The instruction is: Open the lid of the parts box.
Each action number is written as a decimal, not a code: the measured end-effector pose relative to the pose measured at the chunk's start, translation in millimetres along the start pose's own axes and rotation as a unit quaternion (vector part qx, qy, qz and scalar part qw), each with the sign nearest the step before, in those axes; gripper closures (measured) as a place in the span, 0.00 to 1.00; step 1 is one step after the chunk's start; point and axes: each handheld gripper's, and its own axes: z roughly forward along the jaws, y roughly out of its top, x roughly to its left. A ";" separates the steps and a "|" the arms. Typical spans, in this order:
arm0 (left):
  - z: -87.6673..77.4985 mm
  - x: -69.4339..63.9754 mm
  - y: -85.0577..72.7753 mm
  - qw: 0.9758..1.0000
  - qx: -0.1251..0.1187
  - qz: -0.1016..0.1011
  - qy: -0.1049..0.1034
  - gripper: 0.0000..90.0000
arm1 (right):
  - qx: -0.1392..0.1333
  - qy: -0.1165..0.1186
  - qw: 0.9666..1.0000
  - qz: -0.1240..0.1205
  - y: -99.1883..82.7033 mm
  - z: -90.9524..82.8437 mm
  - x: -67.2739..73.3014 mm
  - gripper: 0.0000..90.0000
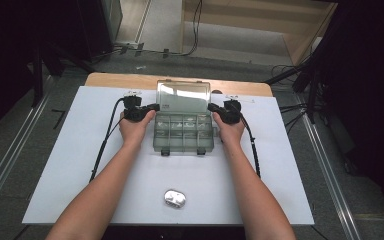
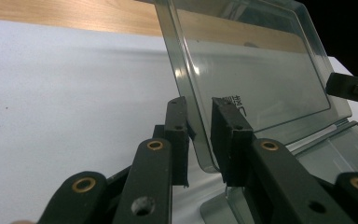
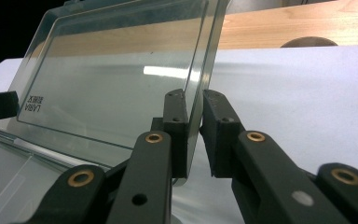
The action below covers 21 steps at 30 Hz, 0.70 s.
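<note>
Two hand-held grippers flank the raised lid [image 1: 183, 95] of a clear plastic box [image 1: 183, 134] at the middle of the desk [image 1: 70, 165]. The left gripper [image 1: 153, 106] straddles the lid's left edge: in the left gripper view [image 2: 199, 135] its black jaws stand a little apart, one on each side of the rim, with a visible gap on both sides, so the lid is between them but not pinched. The right gripper [image 1: 211, 106] does the same on the opposite edge; in the right gripper view [image 3: 195, 128] the near jaw lies close against the lid's face, the other sits just off it, and the hold looks released rather than clenched. The lid is a smoky, see-through panel with rounded corners and a raised rim, standing roughly upright behind the tray. The tray is split into small compartments, with two dark latches on its front wall. A small shiny silver packet [image 1: 175, 198], rounded and crinkled, lies on the desk near the front edge, well apart from the box. A white sheet covers the desk; bare pale wood shows along the far edge. Black cables trail from each gripper back along the forearms. Beyond the desk the floor is grey, with cables, dark stands and a light wooden panel.
</note>
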 end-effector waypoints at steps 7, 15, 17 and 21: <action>-3.9 -5.4 -1.9 1.000 -0.001 0.021 0.016 0.77 | 0.005 0.021 1.000 0.001 1.3 -1.6 -3.4 0.81; -15.6 -13.8 -7.1 0.999 -0.017 0.038 0.000 0.51 | -0.002 0.021 0.999 -0.028 0.8 -12.3 2.2 0.54; -19.9 -15.5 -7.1 0.999 -0.022 0.049 -0.001 0.44 | -0.012 0.018 0.999 -0.032 1.3 -17.1 3.6 0.47; -27.6 -17.0 -7.8 0.998 -0.033 0.052 -0.010 0.29 | -0.027 0.025 0.999 -0.033 2.1 -28.3 5.8 0.30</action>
